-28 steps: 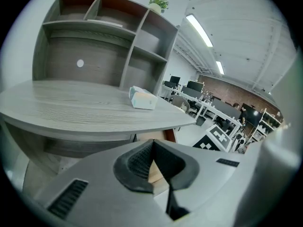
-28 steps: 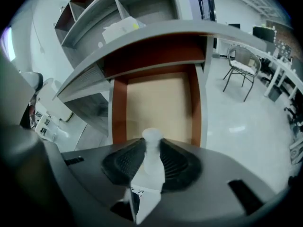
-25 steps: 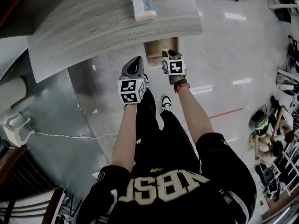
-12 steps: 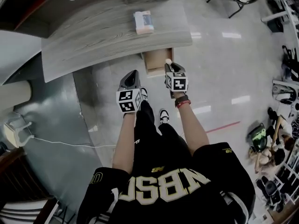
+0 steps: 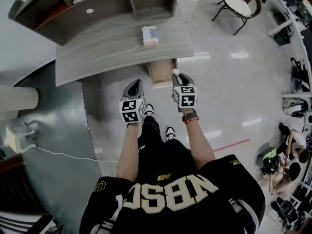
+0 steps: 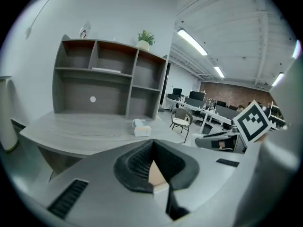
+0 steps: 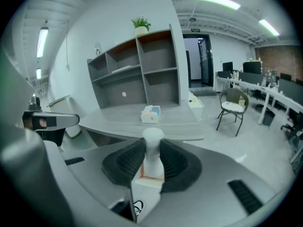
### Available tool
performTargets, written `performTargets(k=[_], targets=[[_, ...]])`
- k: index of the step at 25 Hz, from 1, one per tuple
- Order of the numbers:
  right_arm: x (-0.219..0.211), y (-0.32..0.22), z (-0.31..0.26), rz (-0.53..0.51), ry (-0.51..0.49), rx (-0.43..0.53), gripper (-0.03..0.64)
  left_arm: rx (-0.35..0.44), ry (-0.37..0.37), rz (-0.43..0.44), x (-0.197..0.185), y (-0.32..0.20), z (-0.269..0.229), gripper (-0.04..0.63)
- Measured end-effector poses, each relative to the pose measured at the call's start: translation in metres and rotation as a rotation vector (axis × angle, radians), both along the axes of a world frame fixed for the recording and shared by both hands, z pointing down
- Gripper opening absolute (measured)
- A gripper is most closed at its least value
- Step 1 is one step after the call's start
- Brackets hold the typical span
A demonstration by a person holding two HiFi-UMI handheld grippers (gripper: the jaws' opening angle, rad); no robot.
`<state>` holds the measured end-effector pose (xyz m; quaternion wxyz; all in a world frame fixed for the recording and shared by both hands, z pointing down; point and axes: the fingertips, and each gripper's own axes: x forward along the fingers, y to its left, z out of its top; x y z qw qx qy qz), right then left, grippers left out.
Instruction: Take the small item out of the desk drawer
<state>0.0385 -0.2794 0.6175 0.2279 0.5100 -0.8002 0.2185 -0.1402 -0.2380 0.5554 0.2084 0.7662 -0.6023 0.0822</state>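
Up at eleven o'clock in the head view, the grey desk (image 5: pixel 107 52) stands with a tissue box (image 5: pixel 150 35) on top and its drawer (image 5: pixel 162 73) pulled open below the front edge. The right tongs (image 5: pixel 177 75) hang just at the drawer's three o'clock side, with the small white item (image 5: pixel 176 71) pinched at their tip, clear of the drawer. The left tongs (image 5: pixel 135 84) are at the drawer's eight o'clock, apart from it. A shelf unit (image 5: pixel 97 4) sits behind the desk, and a chair (image 5: pixel 239 4) is at one o'clock.

Looking along the left tongs (image 6: pixel 152 142), their dark ribbed pads meet at the tip and grip nothing; only a sliver of tan shows through the gap lower down. The desk (image 6: pixel 85 131) lies at ten o'clock with the tissue box (image 6: pixel 141 127) on it, and the right tongs' marker cube (image 6: pixel 251 122) is at three o'clock.

Looking along the right tongs (image 7: pixel 152 148), the jaws are part-way closed and press on both sides of the small white item (image 7: pixel 152 138), which stands upright with its rounded cap above the pads. Past it at twelve o'clock are the tissue box (image 7: pixel 150 113) on the desk (image 7: pixel 123 124) and the shelf unit (image 7: pixel 137 74) with a plant (image 7: pixel 141 26) on top. The chair (image 7: pixel 233 107) is at two o'clock.
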Motion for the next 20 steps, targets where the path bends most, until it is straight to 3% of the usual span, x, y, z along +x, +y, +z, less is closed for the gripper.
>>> performTargets(k=[20], targets=[[0.024,0.056,-0.190,-0.058,-0.087,0.374,0.106,0.329,-0.105,-0.037,0.025,0.056,-0.161,0.014]])
